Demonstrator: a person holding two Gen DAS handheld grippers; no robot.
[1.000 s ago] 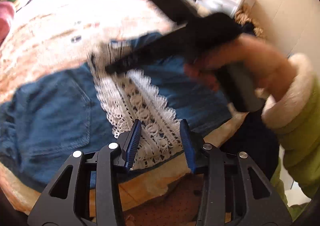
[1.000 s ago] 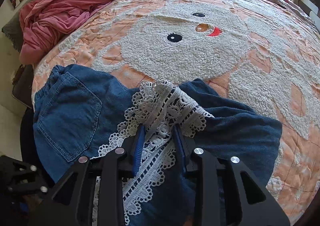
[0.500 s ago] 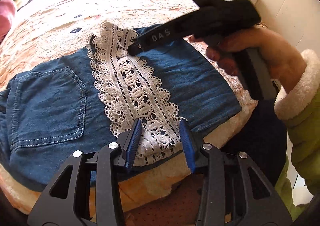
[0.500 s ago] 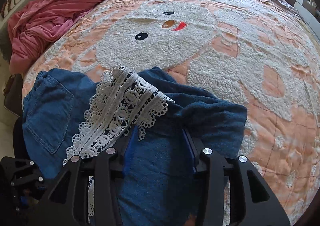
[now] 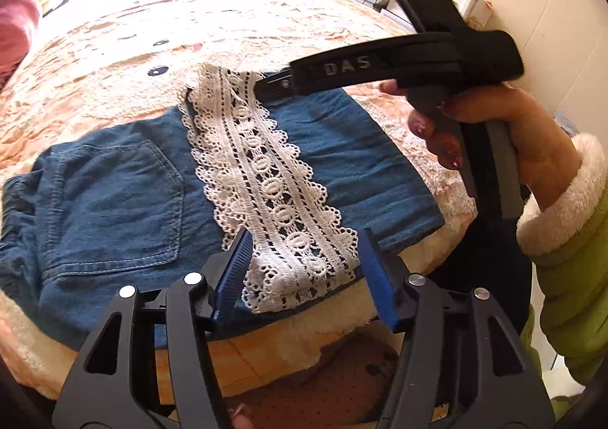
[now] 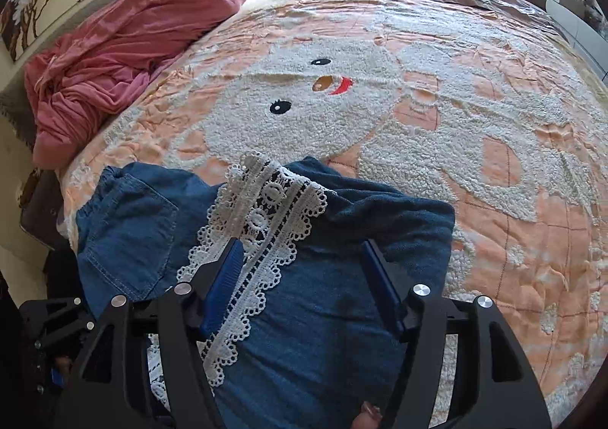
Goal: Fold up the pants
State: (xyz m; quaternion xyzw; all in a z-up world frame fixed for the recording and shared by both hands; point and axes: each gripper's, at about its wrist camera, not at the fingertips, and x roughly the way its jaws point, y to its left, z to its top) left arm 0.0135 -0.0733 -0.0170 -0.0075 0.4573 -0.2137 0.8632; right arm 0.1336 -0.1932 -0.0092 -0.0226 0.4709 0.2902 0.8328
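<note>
Both grippers have just been opening, and neither pinches cloth now. Nearest in the left wrist view, the left gripper (image 5: 304, 273) stands with its blue pads apart on either side of the lace hem's (image 5: 266, 182) near end; the lace lies between them but the pads do not press it. In the right wrist view the right gripper (image 6: 300, 288) is spread wide over the folded blue denim, its left pad just over the lace edge, nothing clamped.

The pants (image 5: 125, 201), denim with a back pocket (image 5: 117, 201) showing, lie on the near edge of the bed's quilt (image 6: 418, 132), folded over on themselves so that the lace hem runs across the middle, beside the pocket. From the left wrist view the person's hand (image 5: 490, 140), in a green sleeve with a fleecy cuff, holds the right gripper above the far end of the lace.

By my reading 1 fold has been laid and let go, so the step in hand is the release. The next move calls for drawing both grippers clear without dragging the lace, then taking a fresh hold, probably at 1 end of the stack, to bring it over the other. The far corner looks a little rumpled and may want smoothing first.

Further off, a pink blanket (image 6: 125, 49) is heaped at the bed's far left
</note>
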